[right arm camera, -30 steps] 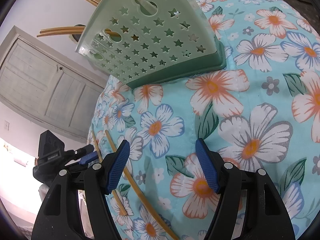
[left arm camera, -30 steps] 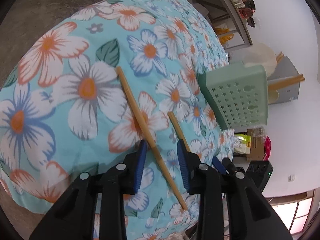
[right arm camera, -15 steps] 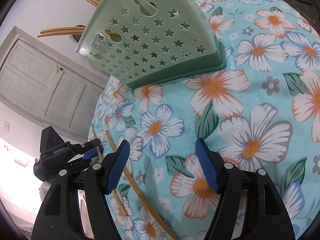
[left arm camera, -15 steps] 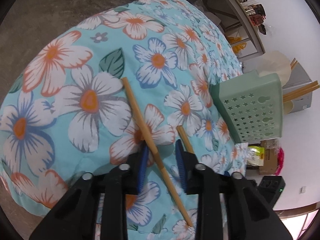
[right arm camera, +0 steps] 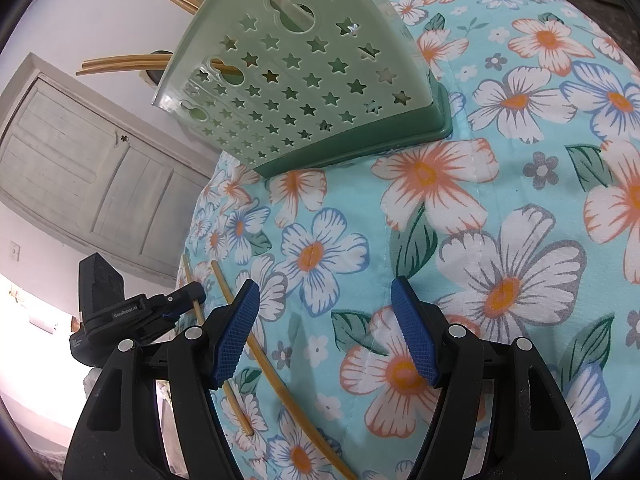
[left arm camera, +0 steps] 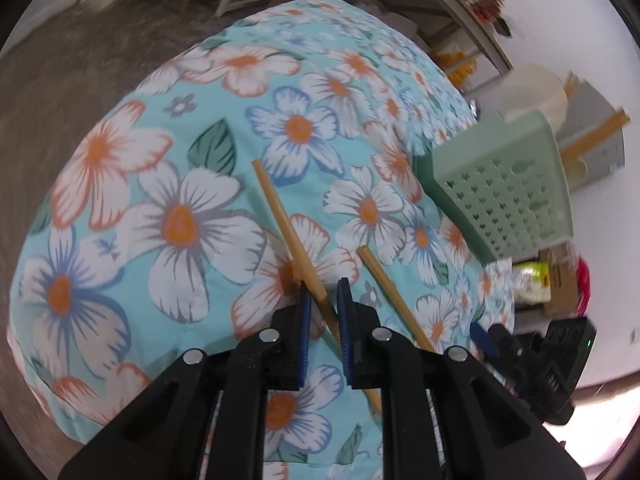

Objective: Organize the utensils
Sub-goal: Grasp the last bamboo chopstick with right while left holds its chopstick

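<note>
Left wrist view is showing your left gripper (left arm camera: 322, 292) with its jaws just closing around a chopstick (left arm camera: 286, 226); whether the pads are pressing it yet is unclear. That stick is lying on the floral tablecloth (left arm camera: 180, 216), running toward 11 o'clock. A second chopstick (left arm camera: 394, 302) is lying just beside it at 3 o'clock. The green utensil holder (left arm camera: 504, 188) is standing at 2 o'clock. Your right gripper (right arm camera: 324, 332) is hovering with jaws wide apart, holding nothing. A panelled door (right arm camera: 80, 172) is standing at its 10 o'clock.
</note>
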Demonstrator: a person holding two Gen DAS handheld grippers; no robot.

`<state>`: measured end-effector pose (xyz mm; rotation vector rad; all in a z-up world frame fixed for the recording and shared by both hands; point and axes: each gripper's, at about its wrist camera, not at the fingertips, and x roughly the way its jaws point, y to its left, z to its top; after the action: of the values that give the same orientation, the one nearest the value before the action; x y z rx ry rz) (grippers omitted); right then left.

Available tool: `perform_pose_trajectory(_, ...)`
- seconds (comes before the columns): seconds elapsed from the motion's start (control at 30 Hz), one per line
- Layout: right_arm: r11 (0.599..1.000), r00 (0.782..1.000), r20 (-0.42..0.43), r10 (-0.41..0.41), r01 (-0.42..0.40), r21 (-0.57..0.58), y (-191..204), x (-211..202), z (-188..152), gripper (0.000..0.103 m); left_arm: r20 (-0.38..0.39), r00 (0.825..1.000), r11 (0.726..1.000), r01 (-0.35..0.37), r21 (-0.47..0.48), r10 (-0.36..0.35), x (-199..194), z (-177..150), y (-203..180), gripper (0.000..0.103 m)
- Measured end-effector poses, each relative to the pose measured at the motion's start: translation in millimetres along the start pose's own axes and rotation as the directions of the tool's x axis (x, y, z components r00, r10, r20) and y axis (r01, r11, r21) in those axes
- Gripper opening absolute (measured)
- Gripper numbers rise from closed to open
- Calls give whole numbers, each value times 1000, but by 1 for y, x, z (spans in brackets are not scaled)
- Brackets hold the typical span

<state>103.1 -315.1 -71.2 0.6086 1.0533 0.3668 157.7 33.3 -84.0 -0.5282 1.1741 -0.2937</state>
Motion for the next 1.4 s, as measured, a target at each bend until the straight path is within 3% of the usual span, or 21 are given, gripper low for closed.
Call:
perform_pose_trajectory(0.37, 997, 1000, -1, -28, 28, -69, 9, 1, 0, 65, 30, 997, 986, -75, 148, 71, -4, 3, -6, 14)
perform_pose_trajectory(0.47, 992, 1000, 5, 4, -3, -130, 21, -3, 1, 63, 58, 989, 967, -144, 211, 134, -1, 0, -14, 12)
perform_pose_trajectory(0.67, 928, 999, -32, 42, -51, -370, 80, 5, -1, 51, 89, 983, 951, -181, 252, 163, 1, -4, -20, 13)
perform_pose_trajectory(0.9, 811, 990, -127, -54, -30, -585, 130, 55, -9, 38, 106, 979, 942, -196, 273, 173, 2, -7, -23, 13)
perform_pose_trajectory(1.07, 745, 982, -153, -113, -18, -667, 138, 84, -15, 25, 119, 975, 933, -215, 290, 188, 4, -10, -26, 13)
perform_pose_trajectory(1.2, 723, 972, -160, -170, 13, -691, 137, 103, -20, 7, 124, 974, 928, -221, 299, 192, 6, -10, -29, 13)
perform_pose_trajectory(1.4, 745, 973, -110, -204, 82, -662, 125, 92, -11, 6, 129, 972, 921, -228, 315, 196, 8, -10, -34, 13)
